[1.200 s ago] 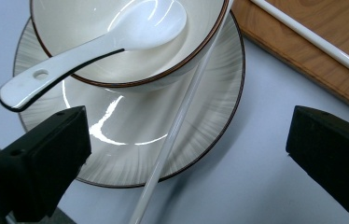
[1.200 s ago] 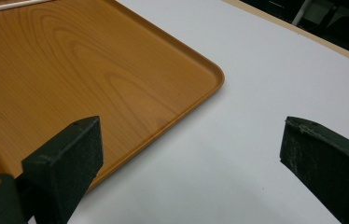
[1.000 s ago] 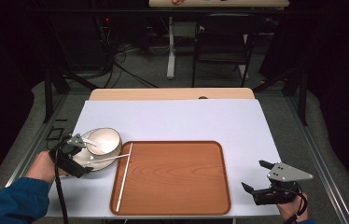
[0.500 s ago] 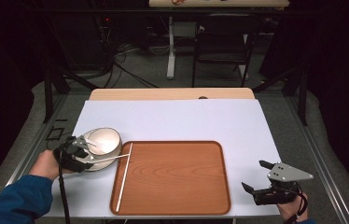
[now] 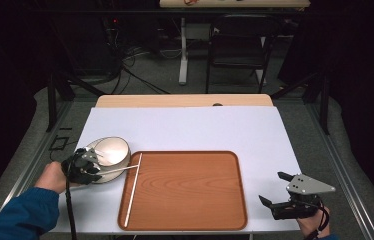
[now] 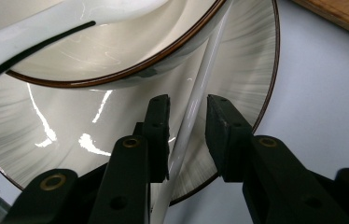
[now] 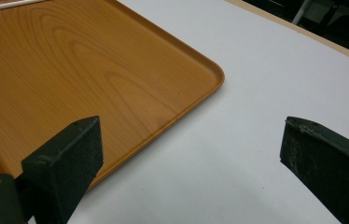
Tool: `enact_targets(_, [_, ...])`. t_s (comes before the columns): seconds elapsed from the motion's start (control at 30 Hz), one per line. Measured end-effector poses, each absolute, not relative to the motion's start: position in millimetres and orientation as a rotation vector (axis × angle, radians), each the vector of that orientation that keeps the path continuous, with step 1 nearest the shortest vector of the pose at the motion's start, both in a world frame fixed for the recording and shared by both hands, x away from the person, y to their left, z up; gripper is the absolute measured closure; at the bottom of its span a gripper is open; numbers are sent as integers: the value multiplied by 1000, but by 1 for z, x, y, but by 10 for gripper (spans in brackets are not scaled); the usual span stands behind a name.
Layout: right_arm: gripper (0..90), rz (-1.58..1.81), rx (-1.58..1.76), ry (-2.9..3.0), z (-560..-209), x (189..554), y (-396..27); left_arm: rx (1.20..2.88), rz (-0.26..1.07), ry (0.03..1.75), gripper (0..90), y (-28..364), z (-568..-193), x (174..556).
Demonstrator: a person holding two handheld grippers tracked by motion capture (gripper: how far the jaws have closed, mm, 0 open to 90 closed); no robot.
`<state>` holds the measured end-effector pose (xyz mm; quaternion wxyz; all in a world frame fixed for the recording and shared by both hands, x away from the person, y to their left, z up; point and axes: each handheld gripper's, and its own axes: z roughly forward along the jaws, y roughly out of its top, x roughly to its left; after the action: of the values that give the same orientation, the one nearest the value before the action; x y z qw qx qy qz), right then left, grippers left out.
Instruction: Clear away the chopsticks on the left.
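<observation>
A shallow plate with a brown rim lies left of the wooden tray, and a bowl sits on it. One white chopstick lies across the plate towards the tray's corner. My left gripper is at the plate's near left rim. In the left gripper view its jaws have just been closing and now stand narrowly on either side of the chopstick, a sliver of gap at each pad. A second chopstick lies along the tray's left edge. My right gripper rests open right of the tray.
The white mat covers the table, with bare room behind and to the right of the tray. In the right gripper view the tray's corner lies ahead on the left. A chair and cables stand beyond the table's far edge.
My left gripper has edged right onto the plate's rim and its jaws have narrowed around the chopstick. The right gripper has kept still.
</observation>
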<state>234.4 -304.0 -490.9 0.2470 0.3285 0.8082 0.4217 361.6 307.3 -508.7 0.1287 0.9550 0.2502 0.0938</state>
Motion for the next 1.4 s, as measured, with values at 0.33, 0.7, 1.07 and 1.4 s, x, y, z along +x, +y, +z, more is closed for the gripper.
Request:
enact_targets(0.33, [53,1149,897,2201,-491,234,-304,2769,245,698,785,306,-510,361])
enact_targets(0.7, [53,1146,896,2198,-491,234,-304,2783,267,629,839,296,-504,352])
enact_targets(1.07, [52,1150,896,2196,-491,234,-304,2733,246,631,840,283,-487,337])
enact_targets(1.4, [50,1152,893,2194,-490,234,-304,2657,216,683,840,272,-471,329])
